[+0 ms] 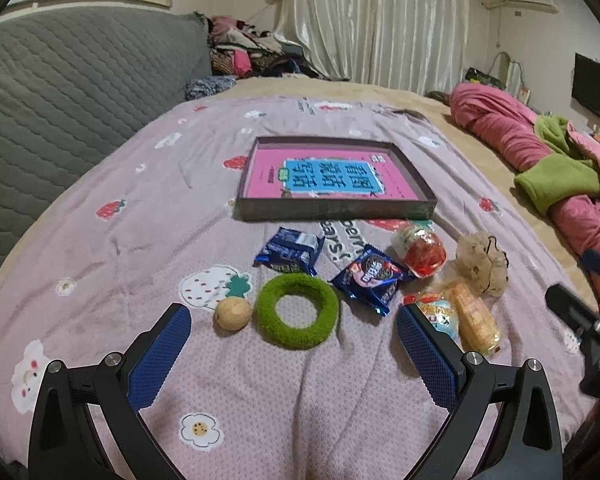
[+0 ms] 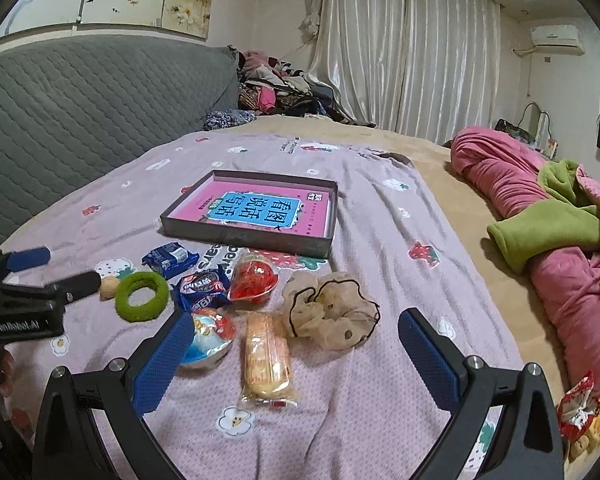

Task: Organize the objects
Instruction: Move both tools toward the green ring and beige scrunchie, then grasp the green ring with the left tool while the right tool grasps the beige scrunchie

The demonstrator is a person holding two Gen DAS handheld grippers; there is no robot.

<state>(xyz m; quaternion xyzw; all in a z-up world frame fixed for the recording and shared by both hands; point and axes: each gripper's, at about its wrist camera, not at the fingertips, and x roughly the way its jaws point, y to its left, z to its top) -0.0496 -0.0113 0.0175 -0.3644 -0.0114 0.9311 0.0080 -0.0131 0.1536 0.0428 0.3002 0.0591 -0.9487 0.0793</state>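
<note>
Pink-lilac bedspread (image 1: 112, 248) printed with strawberries and flowers covers a bed, seen first from the left wrist camera. The left gripper (image 1: 294, 324) hovers low over the near edge with its blue-padded jaws spread wide and empty. Between them lie a small tan ball (image 1: 232, 313) and, touching it on the right, a fuzzy green ring (image 1: 297, 311). Beyond the ring sit two blue snack packs, one (image 1: 290, 251) to the left and one (image 1: 367, 277) to the right. Right of those lie a red jelly cup (image 1: 422, 252) and a beige scrunchie (image 1: 483, 263). A blue-and-white cup (image 1: 440, 314) and a wrapped cake (image 1: 476, 320) lie just beside the right finger. Towards the middle of the bed stands a shallow dark tray (image 1: 332, 210) holding a pink book (image 1: 328, 176). A rolled pink blanket (image 1: 512, 136) lies along the bed's right edge.

From the right wrist camera, the right gripper (image 2: 296, 338) also hangs over the near edge, jaws wide apart and holding nothing. The cake (image 2: 267, 360) lies between them, the blue-and-white cup (image 2: 210, 334) touches the left finger, and the scrunchie (image 2: 330, 308) sits just beyond. The ring (image 2: 142, 297), ball (image 2: 109, 287), snack packs (image 2: 171, 257) (image 2: 202, 286) and jelly cup (image 2: 254, 278) lie further left. The tray (image 2: 248, 238) with the book (image 2: 256, 210) sits beyond them. The left gripper (image 2: 64, 270) shows at the left edge, open beside the ball. A red-and-white wrapper (image 2: 578, 404) lies at the near right corner.
</note>
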